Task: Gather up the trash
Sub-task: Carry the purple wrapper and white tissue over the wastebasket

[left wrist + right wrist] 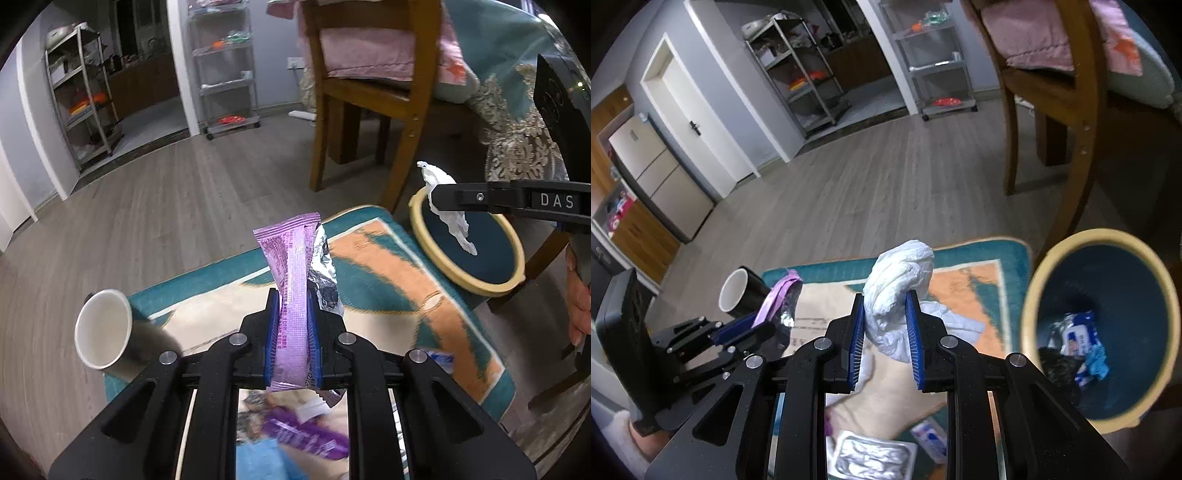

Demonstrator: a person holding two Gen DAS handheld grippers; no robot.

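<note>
The left gripper (291, 332) has its jaws pinching a purple wrapper (291, 295) that stands up between the blue pads, foil (325, 266) crumpled beside it. The right gripper (886, 332) has its jaws pressed on a white tissue wad (897, 291), held clear above the rug (964, 291). More litter lies below on the rug: a blister pack (871, 456) and a small packet (932, 441), with a paper cup (103, 328) tipped on its side at the rug's edge. Just beside the right gripper stands the bin (1038, 277), already holding some trash. Beyond are a chair (373, 92) and shelves (79, 99). The step in hand looks like carrying both loads to the bin; next, each gripper needs to come over the rim and let go, the right one first since it is nearer.
</note>
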